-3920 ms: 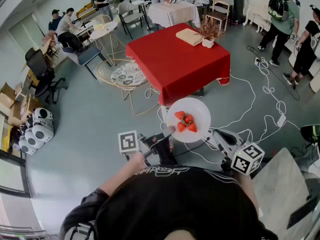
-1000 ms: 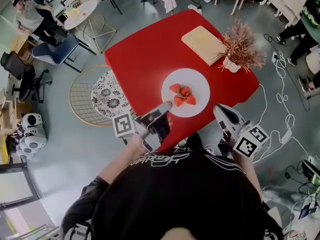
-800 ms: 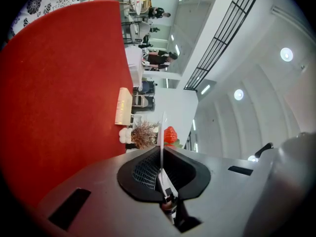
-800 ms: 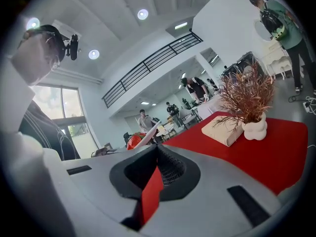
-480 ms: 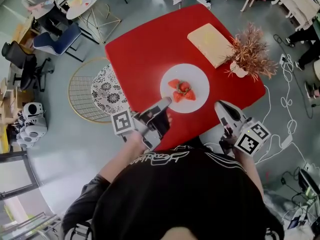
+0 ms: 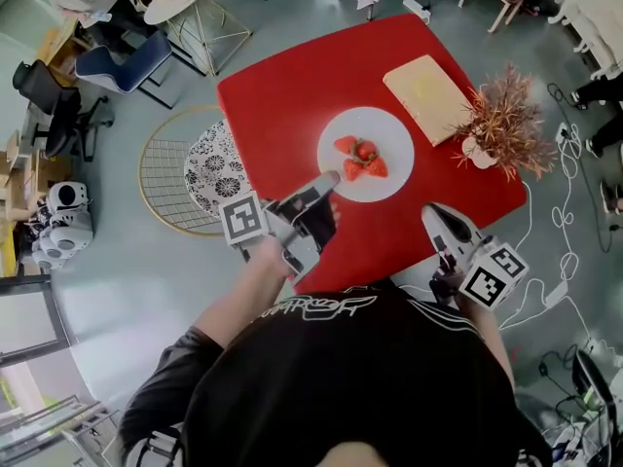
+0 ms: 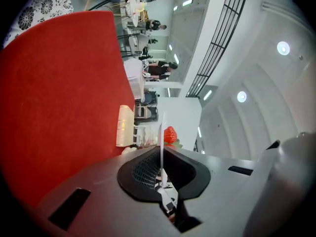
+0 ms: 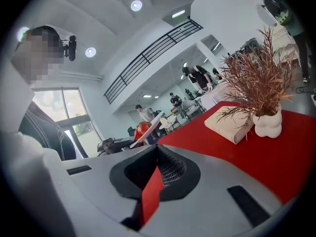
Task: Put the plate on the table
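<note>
A white plate [image 6: 365, 154] with several strawberries [image 6: 360, 159] sits over the middle of the red table [image 6: 282, 95]. My left gripper [image 6: 329, 181] is shut on the plate's near-left rim. In the left gripper view the plate [image 7: 162, 130] shows edge-on as a thin white line between the jaws of my left gripper [image 7: 161, 154], with a strawberry [image 7: 169, 134] behind it. In the right gripper view the plate [image 8: 149, 126] looks tilted, above the cloth. My right gripper [image 6: 435, 217] hangs shut and empty at the table's near edge, right of the plate; through my right gripper [image 8: 157, 151] only red cloth shows.
A dried plant in a white pot [image 6: 501, 120] and a beige board [image 6: 426, 84] stand at the table's right end. A round wire chair with a patterned cushion [image 6: 204, 173] is left of the table. Cables [image 6: 569, 212] lie on the floor at right.
The plate has gone from above the floor short of the table to over the table's middle, carried by my left gripper. In the last second it moved slightly farther in.
</note>
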